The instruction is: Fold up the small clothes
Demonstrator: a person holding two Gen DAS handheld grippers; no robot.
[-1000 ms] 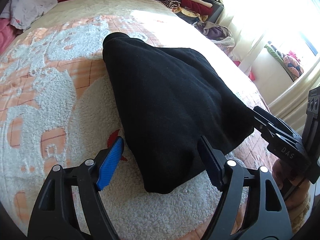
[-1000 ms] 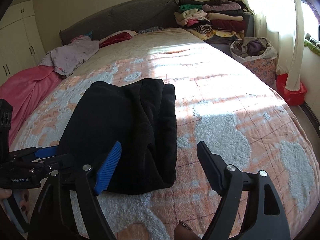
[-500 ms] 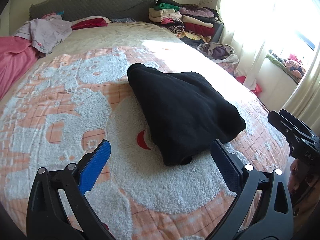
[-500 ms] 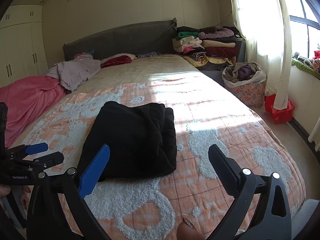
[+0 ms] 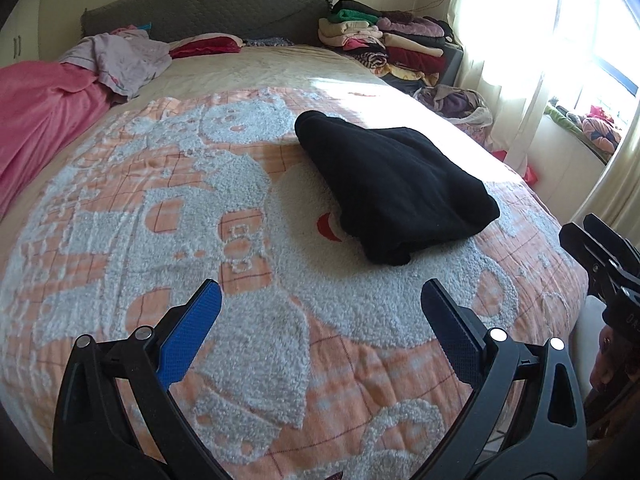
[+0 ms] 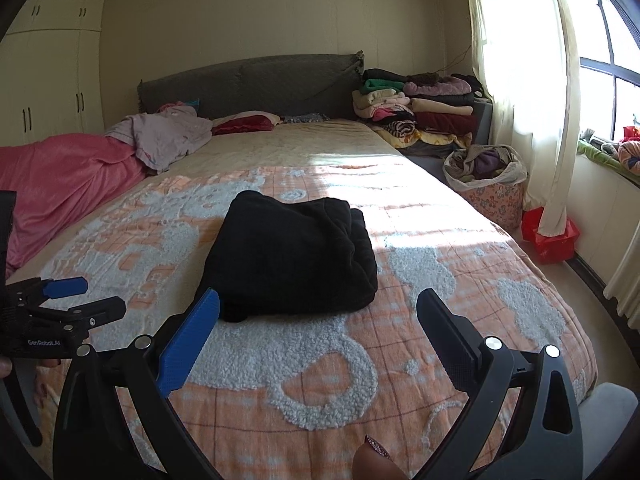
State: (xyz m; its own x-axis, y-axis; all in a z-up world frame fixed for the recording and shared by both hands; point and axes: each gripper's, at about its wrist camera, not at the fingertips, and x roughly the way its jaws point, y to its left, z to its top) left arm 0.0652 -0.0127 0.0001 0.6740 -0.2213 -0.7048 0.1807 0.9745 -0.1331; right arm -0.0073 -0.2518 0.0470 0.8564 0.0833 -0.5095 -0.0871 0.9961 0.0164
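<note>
A folded black garment [image 5: 394, 184] lies on the orange-and-white bedspread [image 5: 160, 220]; it also shows in the right wrist view [image 6: 292, 256]. My left gripper [image 5: 320, 316] is open and empty, held above the bed well short of the garment. My right gripper [image 6: 318, 320] is open and empty, just in front of the garment's near edge. The left gripper shows at the left edge of the right wrist view [image 6: 68, 300]. The right gripper shows at the right edge of the left wrist view [image 5: 600, 248].
A pink blanket [image 6: 60, 192] and a lilac garment [image 6: 164, 132] lie at the bed's far left. Stacked folded clothes [image 6: 420, 112] sit by the grey headboard [image 6: 248, 84]. A laundry basket [image 6: 488, 184] and a red bin [image 6: 552, 236] stand on the floor by the curtain.
Both grippers have pulled back and up from the black garment, which lies folded on the bed. Both jaws have widened.
</note>
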